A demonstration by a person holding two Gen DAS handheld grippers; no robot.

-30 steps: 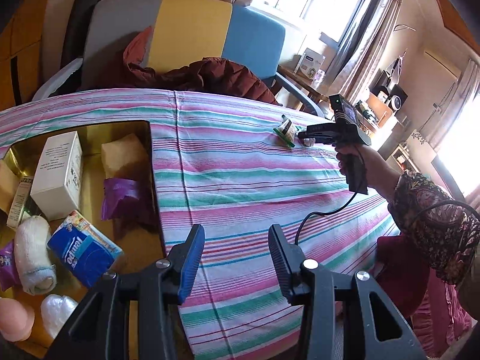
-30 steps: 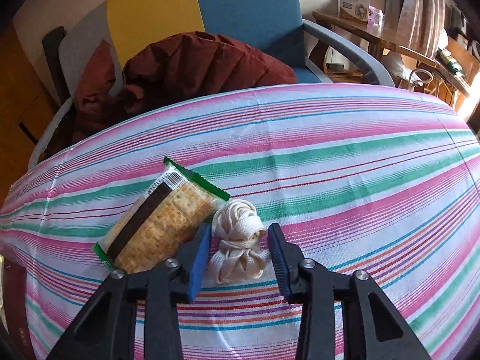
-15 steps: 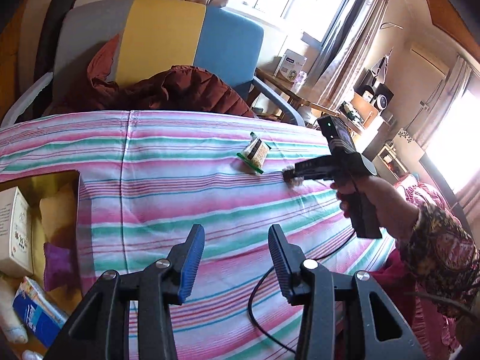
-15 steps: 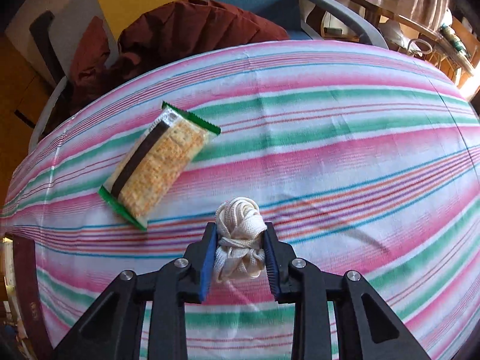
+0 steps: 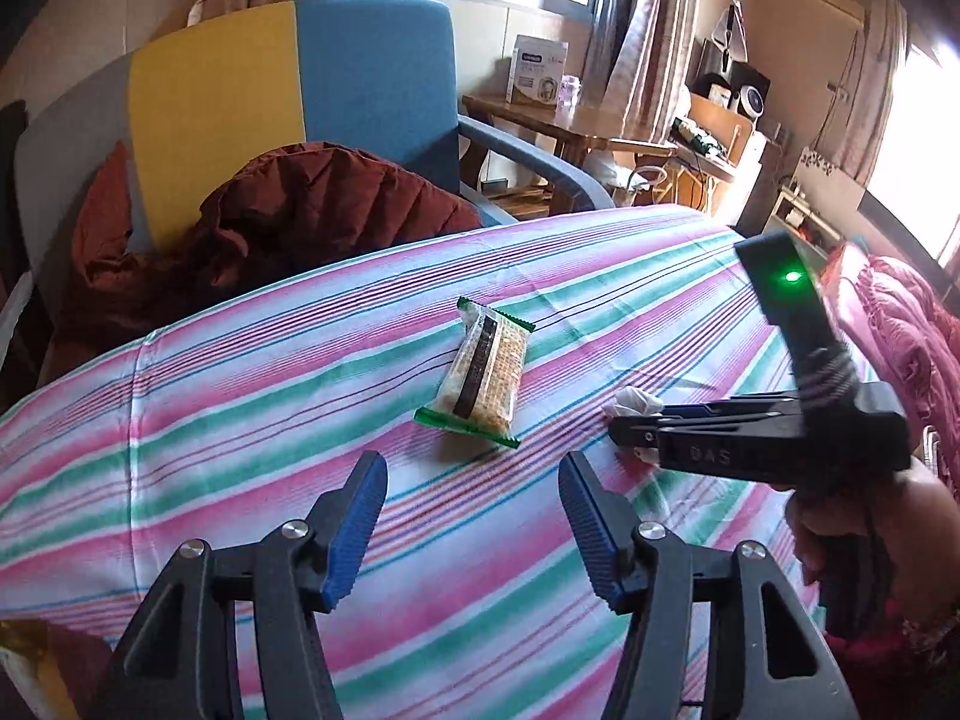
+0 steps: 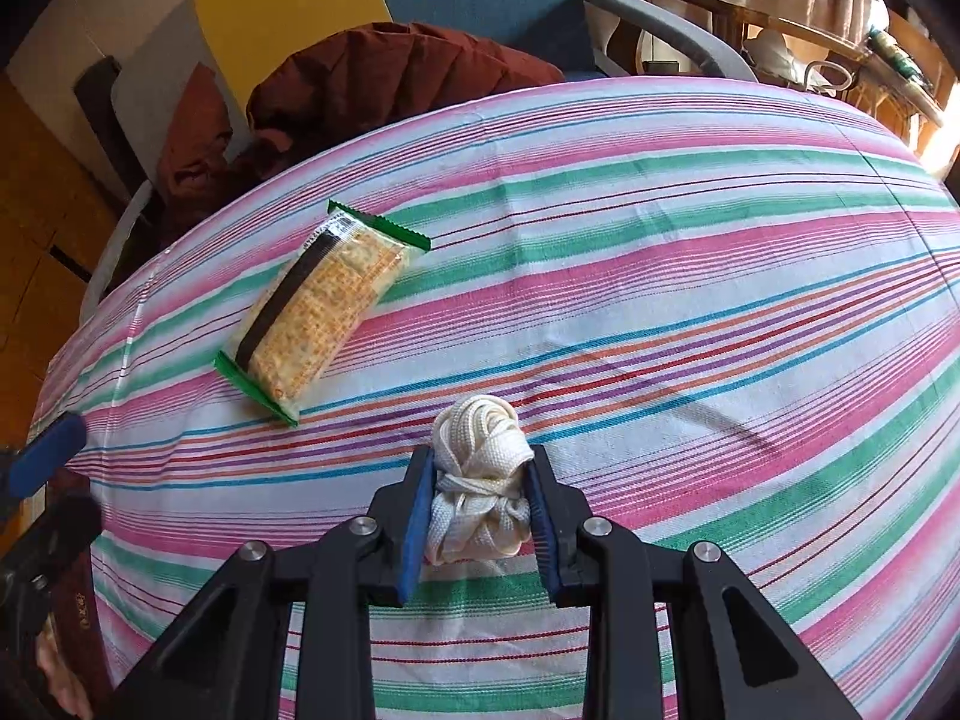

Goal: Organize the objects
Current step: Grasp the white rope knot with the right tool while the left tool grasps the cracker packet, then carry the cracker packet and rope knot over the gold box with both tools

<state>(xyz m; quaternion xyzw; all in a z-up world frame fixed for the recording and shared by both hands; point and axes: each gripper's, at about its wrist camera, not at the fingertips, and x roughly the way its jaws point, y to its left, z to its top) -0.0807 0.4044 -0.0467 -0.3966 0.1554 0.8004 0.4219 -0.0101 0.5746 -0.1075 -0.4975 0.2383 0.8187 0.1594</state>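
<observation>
A cracker packet (image 5: 481,375) (image 6: 327,303) with green ends lies flat on the striped tablecloth (image 5: 240,396) (image 6: 690,276). My left gripper (image 5: 471,525) hovers just in front of it, jaws opening and wide apart, nothing between them. My right gripper (image 6: 480,516) is shut on a bundle of white cord (image 6: 480,474), held just above the cloth to the right of the packet. In the left wrist view the right gripper (image 5: 624,429) comes in from the right with the white cord (image 5: 633,401) at its tip. One blue pad of the left gripper (image 6: 48,459) shows at the left edge of the right wrist view.
Behind the table stands a chair (image 5: 336,90) with a yellow and blue back and a dark red jacket (image 5: 288,222) on it. A wooden side table (image 5: 564,120) with a white box is at the back right. A pink quilt (image 5: 900,324) lies at the right.
My left gripper swung right, away from the gold box of items, up to the cracker packet, and its jaws spread wider. My right gripper closed on the cord bundle and lifted it away from the packet.
</observation>
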